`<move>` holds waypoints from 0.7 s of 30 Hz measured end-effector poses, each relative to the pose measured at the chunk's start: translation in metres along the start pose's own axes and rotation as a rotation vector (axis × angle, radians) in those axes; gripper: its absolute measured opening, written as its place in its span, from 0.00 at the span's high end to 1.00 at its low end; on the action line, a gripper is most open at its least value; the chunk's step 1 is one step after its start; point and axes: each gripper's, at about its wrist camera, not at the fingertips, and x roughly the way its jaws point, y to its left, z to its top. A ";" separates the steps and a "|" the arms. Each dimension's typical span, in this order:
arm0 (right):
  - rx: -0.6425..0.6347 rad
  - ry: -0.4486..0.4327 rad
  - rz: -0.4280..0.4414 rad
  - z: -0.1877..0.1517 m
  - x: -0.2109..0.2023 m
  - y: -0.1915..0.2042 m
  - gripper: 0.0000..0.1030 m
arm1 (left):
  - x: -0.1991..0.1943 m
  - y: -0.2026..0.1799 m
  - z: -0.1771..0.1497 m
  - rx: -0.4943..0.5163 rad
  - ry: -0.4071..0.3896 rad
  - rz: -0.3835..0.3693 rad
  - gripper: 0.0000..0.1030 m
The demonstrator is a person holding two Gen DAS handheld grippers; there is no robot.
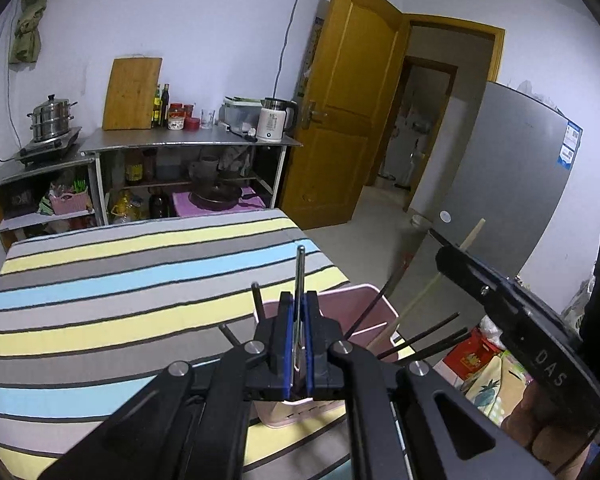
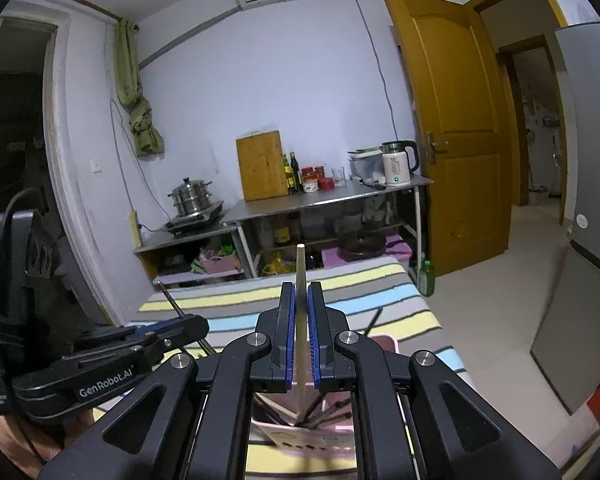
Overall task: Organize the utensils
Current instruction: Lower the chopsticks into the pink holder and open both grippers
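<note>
Over the near right corner of the striped worktop (image 1: pixel 140 280) stands a pink utensil holder (image 1: pixel 364 300), several dark chopsticks (image 1: pixel 420 338) fanning out of it to the right. Left tool (image 1: pixel 299 320): blue pads closed on a thin metal utensil handle (image 1: pixel 300 276), which stands upright between them, lower end hidden behind the tool body, apparently above the holder. Right tool (image 2: pixel 299 320): clamped on a pale wooden chopstick (image 2: pixel 300 340), near vertical, lower tip reaching down into the holder among the dark sticks (image 2: pixel 324 408). From the left wrist view the right tool sits just to the right of the holder, the wooden stick slanting down toward it. Judgement: the step in hand is depositing, both tools loaded and poised over the same container. Next move likely calls for lowering each piece until it seats, then parting the pads without dragging the piece sideways. Risk: the two tools are close together; staggered release seems safer. No loose utensils visible on the cloth.
</note>
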 end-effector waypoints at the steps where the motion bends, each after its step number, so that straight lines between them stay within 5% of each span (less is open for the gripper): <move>1: 0.003 0.007 0.002 -0.004 0.002 -0.001 0.94 | 0.003 -0.001 -0.001 0.000 0.005 -0.001 0.95; 18: -0.032 0.131 -0.008 -0.050 0.014 0.005 0.93 | 0.011 0.004 -0.034 -0.010 0.065 0.003 0.94; 21: -0.043 0.130 -0.019 -0.051 0.012 0.006 0.84 | 0.004 0.004 -0.033 -0.011 0.047 -0.005 0.92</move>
